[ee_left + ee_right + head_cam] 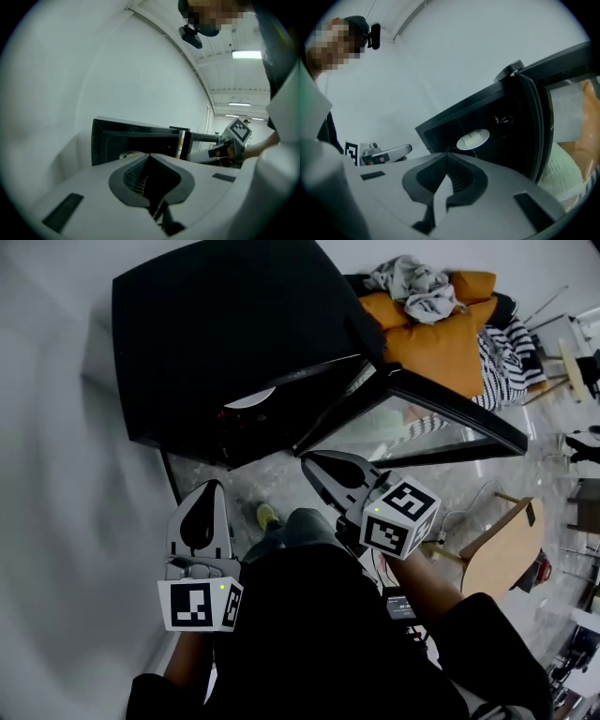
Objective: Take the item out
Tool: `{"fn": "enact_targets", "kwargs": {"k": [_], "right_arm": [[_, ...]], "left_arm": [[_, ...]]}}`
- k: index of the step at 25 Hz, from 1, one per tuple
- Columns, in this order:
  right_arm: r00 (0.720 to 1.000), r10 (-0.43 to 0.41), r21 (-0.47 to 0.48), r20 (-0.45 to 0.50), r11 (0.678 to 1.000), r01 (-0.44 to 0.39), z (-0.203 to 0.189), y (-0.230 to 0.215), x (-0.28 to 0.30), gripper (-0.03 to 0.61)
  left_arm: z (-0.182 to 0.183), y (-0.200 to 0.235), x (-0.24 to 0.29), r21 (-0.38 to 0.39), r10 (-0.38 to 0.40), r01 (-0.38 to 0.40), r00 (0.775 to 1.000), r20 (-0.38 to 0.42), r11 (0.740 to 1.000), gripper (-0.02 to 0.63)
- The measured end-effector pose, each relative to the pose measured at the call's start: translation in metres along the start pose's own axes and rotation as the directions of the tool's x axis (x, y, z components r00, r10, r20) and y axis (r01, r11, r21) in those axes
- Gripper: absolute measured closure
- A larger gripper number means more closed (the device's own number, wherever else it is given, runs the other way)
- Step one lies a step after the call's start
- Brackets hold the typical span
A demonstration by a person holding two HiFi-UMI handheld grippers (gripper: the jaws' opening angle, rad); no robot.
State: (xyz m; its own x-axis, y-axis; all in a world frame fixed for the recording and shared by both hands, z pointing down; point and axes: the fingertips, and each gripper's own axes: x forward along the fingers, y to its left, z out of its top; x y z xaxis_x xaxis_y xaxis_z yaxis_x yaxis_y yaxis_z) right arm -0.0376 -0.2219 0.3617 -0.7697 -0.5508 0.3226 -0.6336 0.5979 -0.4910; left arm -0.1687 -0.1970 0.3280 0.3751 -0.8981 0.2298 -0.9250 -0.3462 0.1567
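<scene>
A black oven-like box [225, 324] stands with its glass door [412, 399] swung open to the right. Inside it lies a white plate [251, 399], which also shows in the left gripper view [132, 153] and, carrying a pale item, in the right gripper view [473, 139]. My left gripper [212, 486] is shut and empty, a short way in front of the opening [150, 155]. My right gripper [307, 460] is also shut and empty, near the door's hinge side [447, 153]. Neither gripper touches the box or the plate.
A white wall [56, 474] runs along the left. Behind the door are orange cushions [441, 343] with striped and grey clothes. A wooden chair [502, 549] stands at the right. A shoe [267, 516] is on the marbled floor between the grippers.
</scene>
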Motion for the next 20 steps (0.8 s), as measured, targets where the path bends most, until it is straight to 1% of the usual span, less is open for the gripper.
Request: {"fn": "enact_targets", "kwargs": {"k": [3, 6, 9, 11, 12, 15, 17, 20], "right_arm": [[1.0, -0.013, 0.09, 0.012, 0.996, 0.012, -0.006, -0.01, 0.014, 0.572], [0.997, -0.057, 0.17, 0.045, 0.984, 0.049, -0.008, -0.025, 0.025, 0.572], [0.994, -0.088, 0.188, 0.07, 0.979, 0.074, -0.01, -0.036, 0.036, 0.572], [0.994, -0.081, 0.203, 0.07, 0.977, 0.066, -0.011, -0.041, 0.045, 0.572], [0.995, -0.072, 0.22, 0.067, 0.974, 0.055, -0.012, -0.043, 0.051, 0.557], [0.997, -0.047, 0.314, 0.058, 0.949, 0.027, -0.016, -0.053, 0.069, 0.538], [0.997, -0.04, 0.378, 0.062, 0.926, 0.014, -0.016, -0.063, 0.078, 0.506], [0.997, -0.041, 0.445, 0.069, 0.896, 0.006, -0.014, -0.075, 0.094, 0.488]], "left_arm": [[-0.005, 0.008, 0.0, -0.002, 0.011, -0.011, 1.0, -0.008, 1.0, 0.604], [-0.01, 0.009, -0.001, 0.001, 0.014, -0.014, 1.0, -0.02, 1.0, 0.604], [-0.016, 0.008, -0.001, 0.002, 0.02, -0.02, 0.999, -0.026, 1.0, 0.604], [-0.019, 0.006, 0.001, 0.003, 0.023, -0.023, 0.999, -0.03, 1.0, 0.604], [-0.02, 0.006, 0.002, 0.004, 0.027, -0.027, 0.999, -0.033, 1.0, 0.604], [-0.018, 0.006, 0.004, 0.011, 0.042, -0.041, 0.998, -0.04, 0.999, 0.604], [-0.013, 0.004, 0.005, 0.017, 0.05, -0.05, 0.998, -0.034, 0.999, 0.604], [-0.007, 0.007, 0.006, 0.021, 0.071, -0.07, 0.997, -0.034, 0.997, 0.604]]}}
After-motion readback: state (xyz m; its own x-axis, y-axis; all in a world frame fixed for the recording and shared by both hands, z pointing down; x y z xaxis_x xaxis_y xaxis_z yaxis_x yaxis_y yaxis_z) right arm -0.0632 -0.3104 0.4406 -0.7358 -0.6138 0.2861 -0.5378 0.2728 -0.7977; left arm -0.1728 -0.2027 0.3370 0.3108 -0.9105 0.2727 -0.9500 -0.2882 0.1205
